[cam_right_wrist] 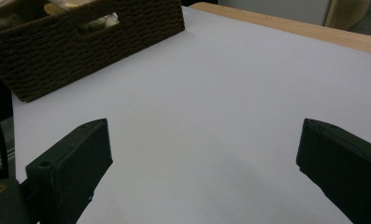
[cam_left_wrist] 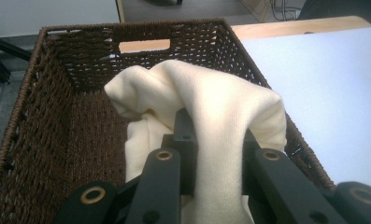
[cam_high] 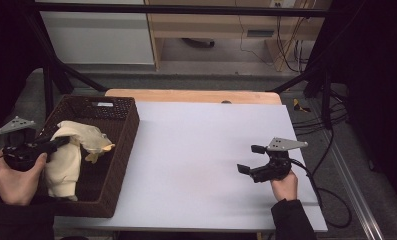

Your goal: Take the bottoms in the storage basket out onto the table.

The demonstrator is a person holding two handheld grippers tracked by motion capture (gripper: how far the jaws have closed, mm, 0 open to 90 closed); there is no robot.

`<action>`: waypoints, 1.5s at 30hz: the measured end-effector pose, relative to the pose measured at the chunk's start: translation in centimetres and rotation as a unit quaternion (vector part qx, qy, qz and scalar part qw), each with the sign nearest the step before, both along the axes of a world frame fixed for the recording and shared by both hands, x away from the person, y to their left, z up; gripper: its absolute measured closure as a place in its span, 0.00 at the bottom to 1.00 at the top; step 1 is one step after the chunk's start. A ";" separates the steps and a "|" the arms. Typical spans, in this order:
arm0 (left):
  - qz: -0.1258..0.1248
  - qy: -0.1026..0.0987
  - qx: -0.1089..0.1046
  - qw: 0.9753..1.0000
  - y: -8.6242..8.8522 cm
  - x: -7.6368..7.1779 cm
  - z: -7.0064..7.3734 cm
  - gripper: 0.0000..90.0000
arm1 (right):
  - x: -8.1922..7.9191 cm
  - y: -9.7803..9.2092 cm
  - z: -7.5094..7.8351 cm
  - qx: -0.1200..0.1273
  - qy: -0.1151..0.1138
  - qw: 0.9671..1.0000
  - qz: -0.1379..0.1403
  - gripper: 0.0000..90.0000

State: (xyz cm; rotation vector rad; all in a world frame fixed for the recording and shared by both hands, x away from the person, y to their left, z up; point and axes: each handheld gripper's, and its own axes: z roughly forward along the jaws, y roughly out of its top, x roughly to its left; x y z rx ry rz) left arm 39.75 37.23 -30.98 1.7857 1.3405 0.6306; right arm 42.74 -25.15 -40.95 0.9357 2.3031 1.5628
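In wicker basket (cam_left_wrist: pixel 43 140): left claw (cam_left_wrist: pixel 216 140) pinching cream cloth (cam_left_wrist: pixel 220 102); right claw (cam_high: pixel 251 159) agape above table (cam_high: pixel 196 150).

Left claw (cam_high: pixel 61 142) seemingly clamped; right claw (cam_high: pixel 251 159) spread wide.

I see cream cloth (cam_left_wrist: pixel 220 121) hiding my left gripper's (cam_left_wrist: pixel 216 140) jaw tips. The basket (cam_right_wrist: pixel 80 42) is cut off by the right gripper view's top-left edge.
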 end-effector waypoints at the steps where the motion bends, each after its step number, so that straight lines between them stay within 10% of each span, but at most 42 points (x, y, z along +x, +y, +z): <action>1: 0.000 0.000 0.000 1.000 0.0 0.0 0.0 0.86 | 0.0 0.0 0.0 0.000 0.000 1.000 0.000 0.04; 45: -0.032 -0.080 -0.029 0.996 -0.7 -3.1 3.8 0.86 | 0.0 0.0 0.0 0.000 0.000 1.000 0.000 0.04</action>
